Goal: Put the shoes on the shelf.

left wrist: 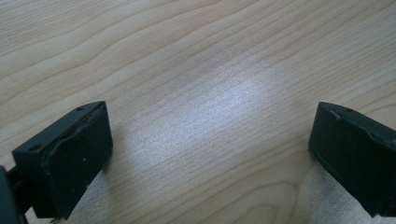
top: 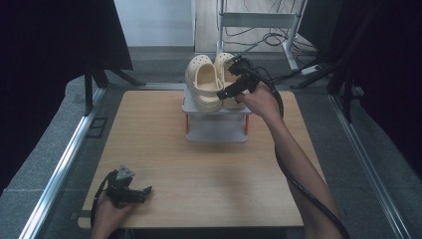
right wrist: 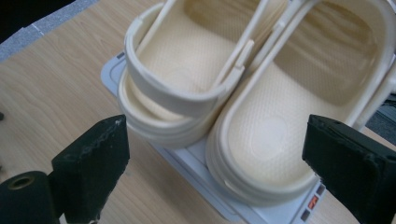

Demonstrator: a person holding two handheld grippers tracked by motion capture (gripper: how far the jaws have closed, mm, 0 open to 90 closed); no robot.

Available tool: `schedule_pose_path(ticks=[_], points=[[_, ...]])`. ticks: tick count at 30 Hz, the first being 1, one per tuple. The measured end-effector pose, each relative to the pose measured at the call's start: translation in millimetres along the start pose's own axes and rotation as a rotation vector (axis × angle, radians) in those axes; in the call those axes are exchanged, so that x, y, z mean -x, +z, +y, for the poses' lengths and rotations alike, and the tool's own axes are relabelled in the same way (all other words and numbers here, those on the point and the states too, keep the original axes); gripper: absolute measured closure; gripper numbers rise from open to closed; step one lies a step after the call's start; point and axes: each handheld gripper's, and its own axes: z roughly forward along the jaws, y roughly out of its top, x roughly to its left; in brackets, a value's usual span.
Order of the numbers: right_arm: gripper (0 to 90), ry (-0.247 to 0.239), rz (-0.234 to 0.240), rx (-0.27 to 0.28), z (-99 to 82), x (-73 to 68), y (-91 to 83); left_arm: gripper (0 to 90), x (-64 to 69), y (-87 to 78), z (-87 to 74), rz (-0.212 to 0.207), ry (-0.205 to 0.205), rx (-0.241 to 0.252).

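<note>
Two cream clogs stand side by side on a small white stand [top: 217, 110] at the back middle of the wooden table. The left clog [top: 202, 82] [right wrist: 187, 70] has its heel strap folded forward; the right clog [top: 225, 67] [right wrist: 275, 126] lies beside it, touching it. My right gripper [top: 231, 84] [right wrist: 219, 158] hovers over the heel end of the pair, jaws wide open and holding nothing. The left gripper [top: 134, 191] [left wrist: 210, 154] rests low at the table's front left corner, open over bare wood.
The stand [right wrist: 205, 200] has a lower shelf and an orange label on its side. Open tabletop [top: 199, 169] stretches between the stand and the front edge. Metal rails run along both sides of the table, with cables and a frame beyond the far edge.
</note>
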Motion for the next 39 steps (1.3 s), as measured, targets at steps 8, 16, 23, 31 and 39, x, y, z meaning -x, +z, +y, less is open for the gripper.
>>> schedule_pose_path(ticks=[8, 16, 23, 31, 39], points=[[4.6, -0.029, 0.000, 0.000, -23.4, 4.9, -11.8, 0.0, 0.3, 0.3, -0.1, 0.004, -0.001, 0.004], [1.5, -0.036, -0.004, 0.015, -47.3, 9.5, -27.5, 0.0, 0.0, 0.3, -0.1, 0.005, 0.002, 0.004], [0.8, -0.037, -0.004, 0.021, -72.6, 13.7, -40.1, 0.0, 0.2, 0.5, -0.1, 0.006, 0.000, 0.006], [0.0, -0.047, -0.004, 0.036, -105.5, 13.4, -52.3, 0.0, 0.2, 0.6, -0.1, 0.006, 0.000, 0.007], [0.0, -0.037, 0.001, 0.047, -147.7, 12.8, -56.1, 0.0, 0.3, 0.6, -0.2, 0.007, 0.000, 0.008]])
